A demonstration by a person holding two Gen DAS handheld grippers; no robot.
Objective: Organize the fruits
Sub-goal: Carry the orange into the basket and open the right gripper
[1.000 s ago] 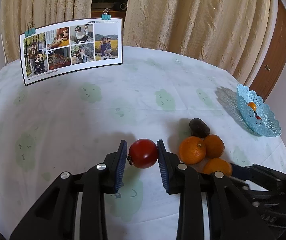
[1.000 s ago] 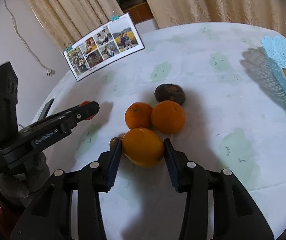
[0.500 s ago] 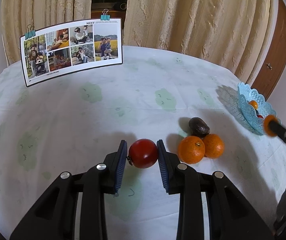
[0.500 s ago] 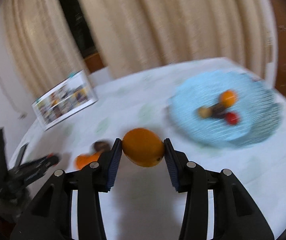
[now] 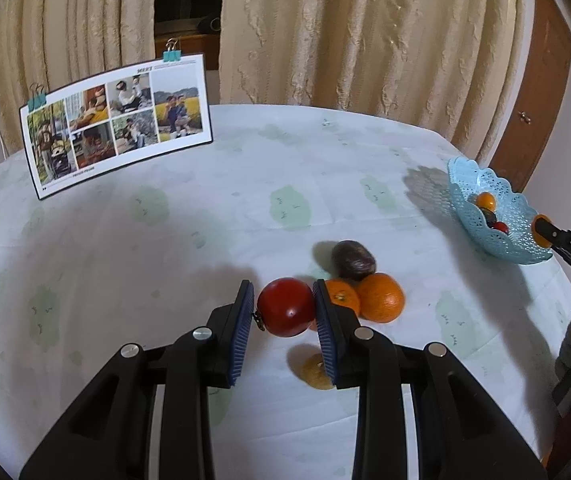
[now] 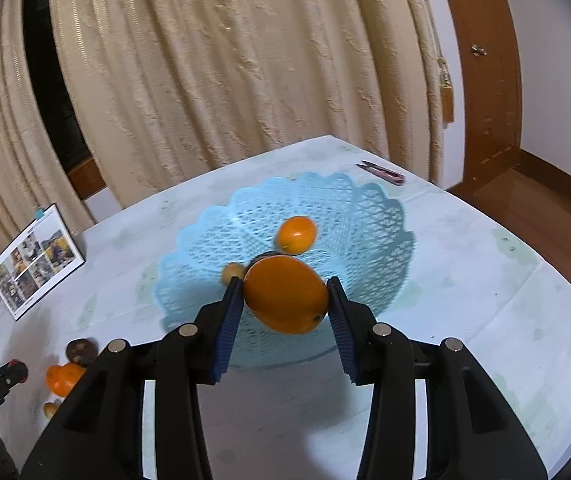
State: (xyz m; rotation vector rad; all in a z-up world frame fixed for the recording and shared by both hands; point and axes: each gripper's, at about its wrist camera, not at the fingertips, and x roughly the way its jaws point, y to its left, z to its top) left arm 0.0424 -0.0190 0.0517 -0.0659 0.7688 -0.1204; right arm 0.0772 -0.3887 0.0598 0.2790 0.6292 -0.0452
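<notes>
Right wrist view: worktop (image 6: 505, 320), blue basket (image 6: 365, 216) on it, right claw (image 6: 285, 300) clamped on orange fruit (image 6: 285, 294) above basket. Left claw (image 5: 285, 312) clamped on red tomato (image 5: 285, 306) beside two oranges (image 5: 379, 298).

Both tongs pitched downward — left tongs (image 5: 284, 312) and right tongs (image 6: 285, 300) each clamped tight.

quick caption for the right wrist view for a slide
Right gripper holds an orange fruit above the blue lattice basket, which already contains a smaller orange fruit.
</notes>
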